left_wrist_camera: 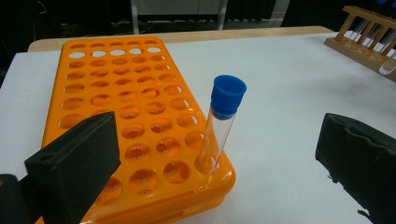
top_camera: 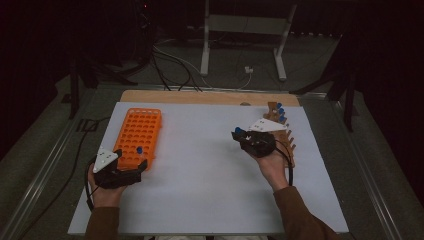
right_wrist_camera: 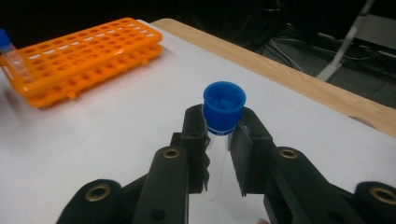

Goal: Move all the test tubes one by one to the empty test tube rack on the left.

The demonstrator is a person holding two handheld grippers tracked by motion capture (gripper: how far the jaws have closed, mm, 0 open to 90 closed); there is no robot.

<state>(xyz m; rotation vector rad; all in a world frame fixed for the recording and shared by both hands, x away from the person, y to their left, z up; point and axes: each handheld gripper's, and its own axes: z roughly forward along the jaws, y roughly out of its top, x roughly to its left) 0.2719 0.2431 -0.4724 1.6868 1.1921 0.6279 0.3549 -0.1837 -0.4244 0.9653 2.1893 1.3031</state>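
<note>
Your left hand-held gripper (top_camera: 131,169) rests wide open at the near end of the orange rack (top_camera: 137,136), holding nothing; one blue-capped tube (left_wrist_camera: 219,122) stands in a near corner hole. Over the white tabletop (top_camera: 200,165), your right hand-held gripper (right_wrist_camera: 218,140) is clamped on a second capped tube (right_wrist_camera: 223,112), beside the wooden rack (top_camera: 280,125).

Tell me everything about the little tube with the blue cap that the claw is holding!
The clear, glass-like test tube with a blue plastic cap is pinched just under its cap between the two black jaws of the right claw. The cap looks like a small cup, wider at the top. The tube looks empty and stands about upright in the grip, lifted above the white table, touching nothing but the jaws. From the high view it is held in front of the brown wooden rack, across the table from the orange plastic rack.
</note>
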